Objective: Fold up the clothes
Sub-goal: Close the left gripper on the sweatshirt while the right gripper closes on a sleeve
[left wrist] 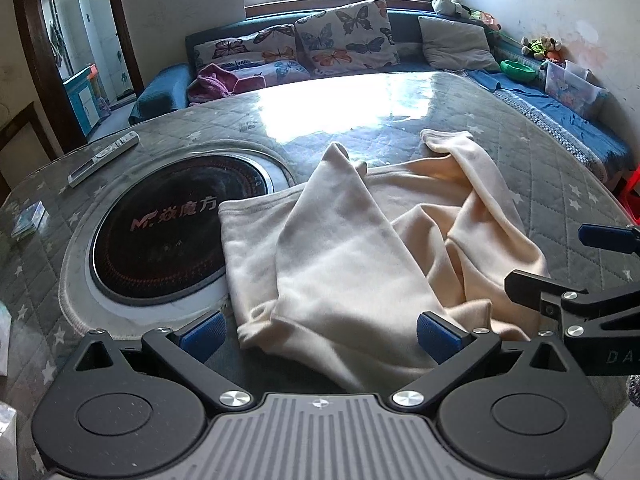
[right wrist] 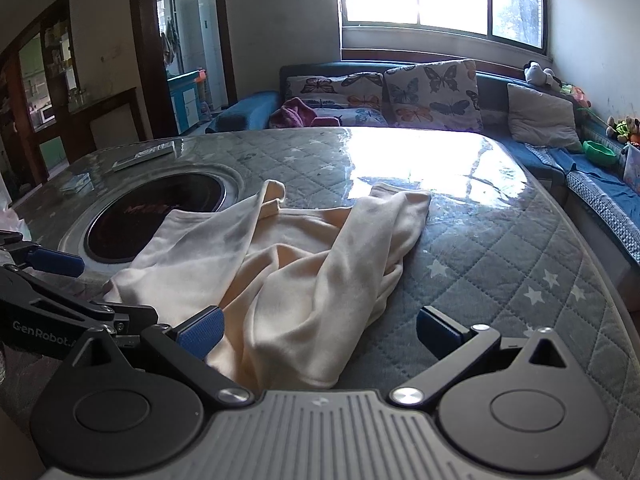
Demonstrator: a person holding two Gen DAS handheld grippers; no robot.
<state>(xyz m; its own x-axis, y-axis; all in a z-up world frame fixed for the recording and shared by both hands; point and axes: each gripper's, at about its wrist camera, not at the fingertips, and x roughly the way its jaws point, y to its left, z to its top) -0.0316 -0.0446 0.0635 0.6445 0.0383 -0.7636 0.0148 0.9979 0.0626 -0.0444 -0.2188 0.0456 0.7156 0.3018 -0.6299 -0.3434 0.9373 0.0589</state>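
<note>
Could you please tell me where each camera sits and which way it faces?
Left wrist: on the left hand-held gripper, facing forward over the cream garment toward the sofa; its own open fingers show, and the right hand-held gripper at the right edge.
Right wrist: on the right hand-held gripper, facing likewise; the left one shows at left.
Shared: garment, round cooktop, table, sofa.

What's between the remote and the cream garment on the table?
The round black cooktop set into the table; the cream garment overlaps its near edge, and the remote lies beyond. The left wrist view shows it best.
</note>
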